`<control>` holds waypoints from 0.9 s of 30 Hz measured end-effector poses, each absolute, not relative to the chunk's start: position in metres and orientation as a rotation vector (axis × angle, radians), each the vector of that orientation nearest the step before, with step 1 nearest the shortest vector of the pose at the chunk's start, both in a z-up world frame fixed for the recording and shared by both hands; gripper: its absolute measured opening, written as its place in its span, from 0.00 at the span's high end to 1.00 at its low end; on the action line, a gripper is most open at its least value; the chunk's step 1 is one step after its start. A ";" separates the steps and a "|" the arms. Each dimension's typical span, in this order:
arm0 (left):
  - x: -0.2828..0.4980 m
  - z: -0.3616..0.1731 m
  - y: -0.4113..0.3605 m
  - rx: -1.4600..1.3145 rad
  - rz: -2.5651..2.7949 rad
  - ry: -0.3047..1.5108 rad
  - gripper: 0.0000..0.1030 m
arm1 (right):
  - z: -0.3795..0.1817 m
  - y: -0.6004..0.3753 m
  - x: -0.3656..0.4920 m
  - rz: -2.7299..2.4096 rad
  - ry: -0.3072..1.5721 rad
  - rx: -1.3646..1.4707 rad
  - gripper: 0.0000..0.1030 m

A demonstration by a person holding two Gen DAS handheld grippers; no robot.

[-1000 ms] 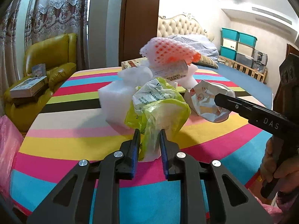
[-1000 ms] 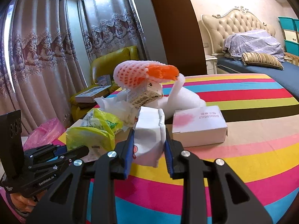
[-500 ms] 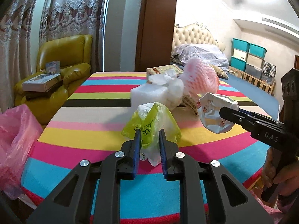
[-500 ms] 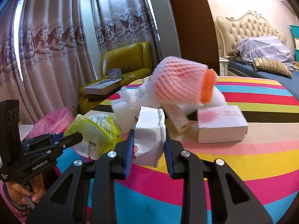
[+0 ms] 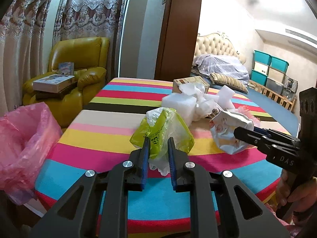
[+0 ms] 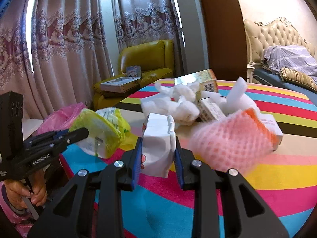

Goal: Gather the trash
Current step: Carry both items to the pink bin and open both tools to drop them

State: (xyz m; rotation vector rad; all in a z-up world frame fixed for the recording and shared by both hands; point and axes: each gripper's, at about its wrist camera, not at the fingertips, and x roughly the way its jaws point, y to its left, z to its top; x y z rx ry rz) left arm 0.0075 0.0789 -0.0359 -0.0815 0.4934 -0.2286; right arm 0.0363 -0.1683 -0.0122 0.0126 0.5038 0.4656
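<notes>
Hauling trash binward: left gripper point(image 5: 158, 146) clenched on the yellow-green plastic bag point(image 5: 164, 130), right gripper point(image 6: 158, 148) pinching the crumpled white wrapper point(image 6: 158, 138), so next swing both over the pink bin bag point(image 5: 23, 138) and release.

Your left gripper point(image 5: 158, 148) has the crumpled plastic bag point(image 5: 164, 127) between its jaws, above the worktop point(image 5: 95, 138). To its right, your right gripper point(image 6: 158, 154) clamps the paper wrapper point(image 6: 158, 138). Behind both sits the packaging pile point(image 5: 190, 103). The bin bag point(image 5: 23, 138) hangs off the worktop's left edge, armchair point(image 5: 79, 63) behind it.
</notes>
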 end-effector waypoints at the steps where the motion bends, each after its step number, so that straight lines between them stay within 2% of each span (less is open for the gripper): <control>1: 0.006 -0.036 0.080 -0.078 -0.225 0.492 0.84 | -0.013 -0.166 0.037 0.468 0.506 0.009 0.72; 16: -0.008 -0.016 0.112 -0.105 -0.168 0.432 0.84 | 0.001 -0.126 0.039 0.564 0.493 -0.039 0.72; 27: -0.036 0.014 0.197 -0.148 0.036 0.347 0.84 | 0.016 -0.027 0.052 0.774 0.482 -0.101 0.72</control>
